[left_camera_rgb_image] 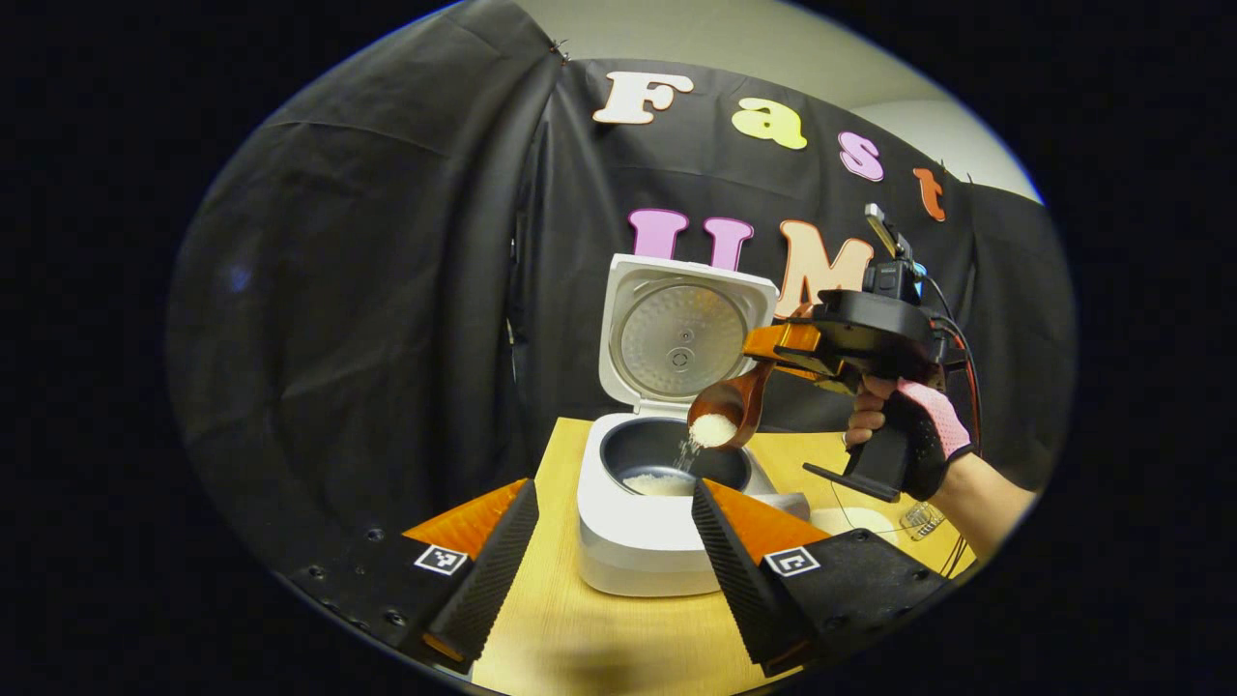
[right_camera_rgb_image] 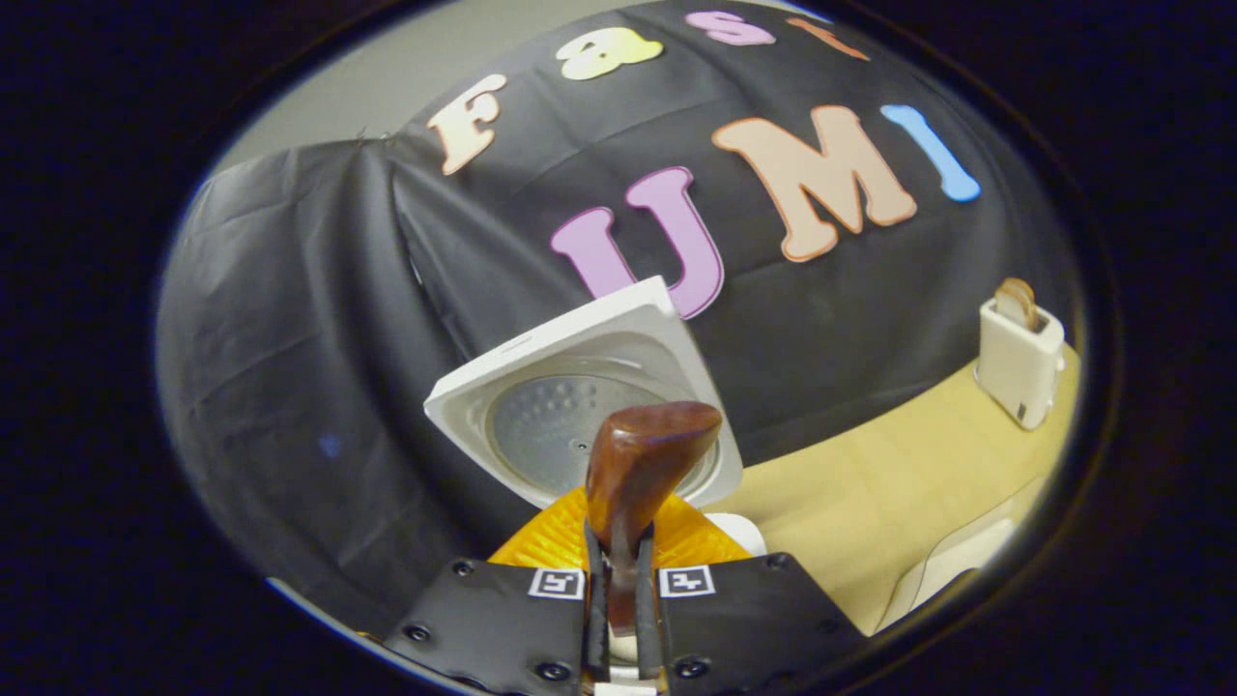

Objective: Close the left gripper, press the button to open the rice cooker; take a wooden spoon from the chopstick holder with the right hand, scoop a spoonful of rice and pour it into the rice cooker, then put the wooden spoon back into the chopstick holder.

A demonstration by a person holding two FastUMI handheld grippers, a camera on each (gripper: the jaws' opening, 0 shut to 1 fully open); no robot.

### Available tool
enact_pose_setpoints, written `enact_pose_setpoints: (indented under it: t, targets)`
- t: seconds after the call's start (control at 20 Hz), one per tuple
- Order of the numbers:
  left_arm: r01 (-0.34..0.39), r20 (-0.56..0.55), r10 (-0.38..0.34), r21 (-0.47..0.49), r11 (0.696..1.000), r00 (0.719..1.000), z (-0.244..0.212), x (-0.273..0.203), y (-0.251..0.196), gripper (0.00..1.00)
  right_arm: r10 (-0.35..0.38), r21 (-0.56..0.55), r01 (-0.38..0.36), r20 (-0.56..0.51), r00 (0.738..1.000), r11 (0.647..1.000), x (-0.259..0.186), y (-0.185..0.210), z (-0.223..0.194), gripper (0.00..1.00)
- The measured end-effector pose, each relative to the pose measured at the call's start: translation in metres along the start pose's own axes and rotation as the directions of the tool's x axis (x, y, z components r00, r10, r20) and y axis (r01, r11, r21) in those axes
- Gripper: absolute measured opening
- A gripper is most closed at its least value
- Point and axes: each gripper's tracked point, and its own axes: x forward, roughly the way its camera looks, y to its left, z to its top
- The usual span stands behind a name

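Rice is tumbling off the wooden spoon [left_camera_rgb_image: 731, 408] right now, the bowl tipped over the open rice cooker [left_camera_rgb_image: 646, 503], grains landing on the pile already in the pot. The right claw [right_camera_rgb_image: 618, 570] is clenched on the spoon's handle, both fingers pressing it, the handle running straight out along the claw. The left claw [left_camera_rgb_image: 609, 541] hangs released, jaws wide apart, low in front of the cooker on the surface [left_camera_rgb_image: 580, 638]. What matters next, I'd say: the chopstick holder [right_camera_rgb_image: 1017, 360] stands well off to the right claw's right, near the surface's far edge, so the spoon must swing that way and turn handle-up.
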Motion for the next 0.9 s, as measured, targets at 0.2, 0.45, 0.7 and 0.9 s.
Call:
enact_pose_setpoints:
  t: [0.2,0.45,0.7,0.9]
  targets:
    - [-0.026,0.001,0.026,0.001,1.0,1.0,0.0,-0.002,0.005,0.95,0.021,-0.199,-0.012,0.045,0.999,0.98,-0.004,0.014,-0.003,0.14]
    - [-0.049,-0.004,0.049,0.004,0.999,0.999,-0.005,-0.006,0.008,0.95,0.086,-0.521,0.001,0.144,0.986,0.854,-0.015,0.046,-0.002,0.12]
    - [-0.039,-0.007,0.039,0.023,0.999,0.999,-0.005,-0.006,0.008,0.95,0.14,-0.649,0.007,0.175,0.975,0.761,-0.024,0.068,-0.014,0.14]
    - [-0.031,-0.001,0.031,0.018,0.999,1.0,-0.001,-0.007,0.006,0.95,0.138,-0.642,0.0,0.166,0.976,0.767,-0.025,0.07,-0.014,0.12]
